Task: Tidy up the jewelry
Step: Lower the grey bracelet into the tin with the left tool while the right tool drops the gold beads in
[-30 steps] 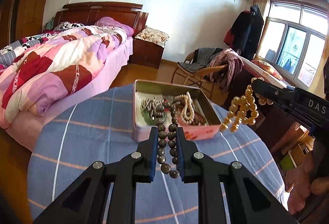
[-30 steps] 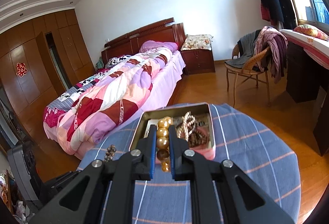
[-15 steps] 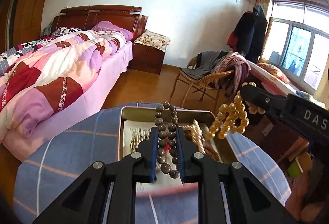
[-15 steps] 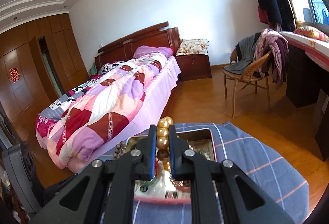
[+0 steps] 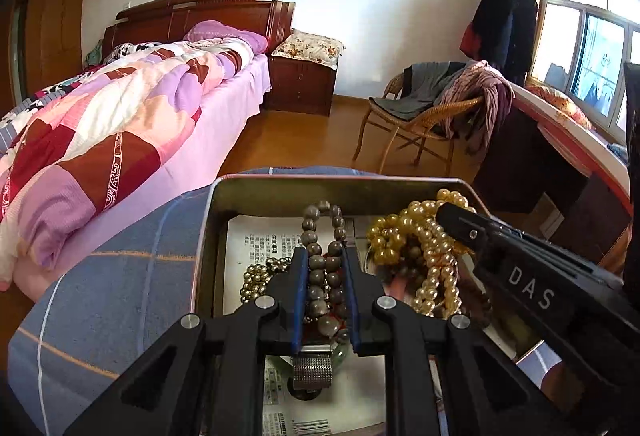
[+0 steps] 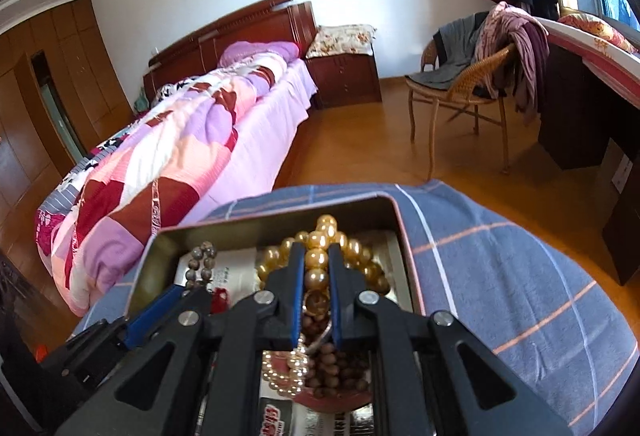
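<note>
- Table (image 5: 120,276), round, under a blue checked cloth (image 6: 500,276); bed (image 5: 100,123) behind it, wicker chair (image 5: 420,115) well apart by the window.
- Tin (image 5: 320,184), open, sits on the cloth; printed paper (image 5: 264,236) lines its floor.
- Left gripper (image 5: 324,268) is over the tin, fingers closed onto the grey beads (image 5: 316,260); the loop stands between the pads and pokes out ahead of them.
- Right gripper (image 6: 316,268) is over the tin's right half, fingers pinched on the gold beads (image 6: 316,258).
- Gold strand touches the pile in the tin.
- Brown beads (image 6: 332,364), a pearl strand (image 6: 280,376) and a small gold chain (image 5: 252,282) lie in the tin.
</note>
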Tool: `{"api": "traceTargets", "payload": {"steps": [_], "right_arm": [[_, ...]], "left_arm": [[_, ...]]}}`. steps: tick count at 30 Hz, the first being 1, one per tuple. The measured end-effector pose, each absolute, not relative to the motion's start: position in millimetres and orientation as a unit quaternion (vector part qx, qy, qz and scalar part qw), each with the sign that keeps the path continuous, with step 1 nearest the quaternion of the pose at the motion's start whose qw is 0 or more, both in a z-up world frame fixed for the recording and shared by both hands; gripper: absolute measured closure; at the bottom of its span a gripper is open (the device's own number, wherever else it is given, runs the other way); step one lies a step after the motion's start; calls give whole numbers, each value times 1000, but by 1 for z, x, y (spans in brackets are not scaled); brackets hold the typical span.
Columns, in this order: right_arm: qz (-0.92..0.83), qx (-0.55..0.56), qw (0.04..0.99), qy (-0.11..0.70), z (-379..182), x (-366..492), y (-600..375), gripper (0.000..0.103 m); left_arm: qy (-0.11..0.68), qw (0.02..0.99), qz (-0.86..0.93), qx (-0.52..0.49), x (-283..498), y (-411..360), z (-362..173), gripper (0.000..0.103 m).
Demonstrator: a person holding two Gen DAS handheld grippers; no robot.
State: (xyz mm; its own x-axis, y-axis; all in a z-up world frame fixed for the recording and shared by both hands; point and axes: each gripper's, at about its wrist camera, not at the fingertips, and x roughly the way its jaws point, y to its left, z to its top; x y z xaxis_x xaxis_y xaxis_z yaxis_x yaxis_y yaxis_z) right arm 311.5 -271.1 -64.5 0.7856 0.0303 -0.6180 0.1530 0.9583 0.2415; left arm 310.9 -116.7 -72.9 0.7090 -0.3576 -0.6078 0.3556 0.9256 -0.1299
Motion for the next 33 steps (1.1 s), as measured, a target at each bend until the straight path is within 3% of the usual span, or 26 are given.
{"api": "traceTargets", "payload": {"steps": [33], "right_arm": [[-64,91,934,340,-73,321,-261,89]], "left_arm": [[337,926,-168,9,320,-120,-75,86]]}}
